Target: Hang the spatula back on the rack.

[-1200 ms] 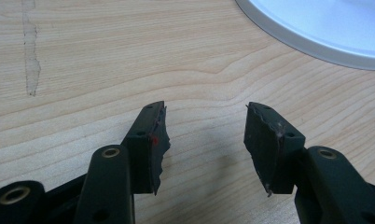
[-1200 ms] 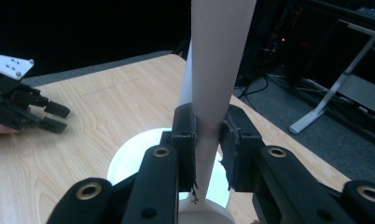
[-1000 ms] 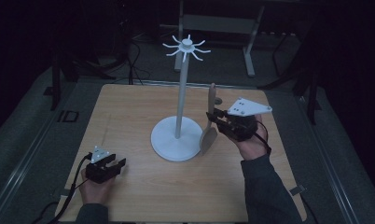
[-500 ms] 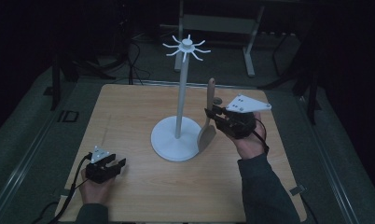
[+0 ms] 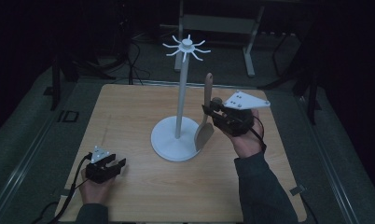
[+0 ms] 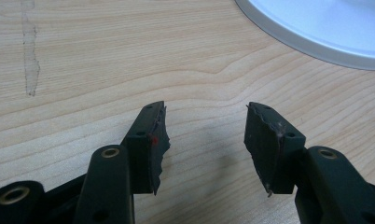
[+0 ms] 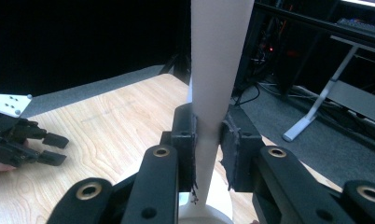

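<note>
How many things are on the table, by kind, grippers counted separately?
White hook stand: 1
Wooden spatula, clamped in the right gripper: 1
Handheld grippers, the right one plus the left gripper with its jaws apart over bare table: 2
Total: 4

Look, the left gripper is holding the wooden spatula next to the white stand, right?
Not quite: the right gripper holds the wooden spatula next to the white stand. The high view shows it; the left gripper sits open over the table.
</note>
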Demonstrator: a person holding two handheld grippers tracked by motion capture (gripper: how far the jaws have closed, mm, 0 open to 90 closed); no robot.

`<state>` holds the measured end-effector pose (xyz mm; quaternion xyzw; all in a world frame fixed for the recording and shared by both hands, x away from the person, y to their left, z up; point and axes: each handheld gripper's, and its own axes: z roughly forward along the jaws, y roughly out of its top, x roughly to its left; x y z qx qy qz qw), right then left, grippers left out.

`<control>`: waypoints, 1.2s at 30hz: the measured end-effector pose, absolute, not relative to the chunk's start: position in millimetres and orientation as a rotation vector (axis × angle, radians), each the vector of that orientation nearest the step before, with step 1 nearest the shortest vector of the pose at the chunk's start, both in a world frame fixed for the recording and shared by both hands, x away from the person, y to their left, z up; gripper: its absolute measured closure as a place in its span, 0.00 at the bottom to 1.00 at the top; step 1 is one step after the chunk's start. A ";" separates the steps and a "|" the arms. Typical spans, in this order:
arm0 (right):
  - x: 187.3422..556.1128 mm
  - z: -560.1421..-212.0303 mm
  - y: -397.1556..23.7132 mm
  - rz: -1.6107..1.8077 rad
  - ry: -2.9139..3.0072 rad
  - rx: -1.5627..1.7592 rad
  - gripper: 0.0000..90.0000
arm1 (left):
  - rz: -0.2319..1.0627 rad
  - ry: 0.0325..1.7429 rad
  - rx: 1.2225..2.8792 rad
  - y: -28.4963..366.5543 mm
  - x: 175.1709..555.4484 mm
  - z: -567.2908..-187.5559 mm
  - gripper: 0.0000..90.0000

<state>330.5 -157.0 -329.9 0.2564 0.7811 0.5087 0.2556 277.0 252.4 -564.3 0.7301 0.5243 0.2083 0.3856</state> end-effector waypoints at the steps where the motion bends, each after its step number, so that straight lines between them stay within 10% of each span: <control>1: 330.5 -329.0 -156.0 1.382 2.118 0.697 0.85 | 0.531 1.335 1.860 252.4 277.0 -564.3 0.54; 36: 352.7 -307.1 -137.2 1.343 2.128 0.750 0.85 | 0.526 1.338 1.858 252.4 277.3 -564.5 0.54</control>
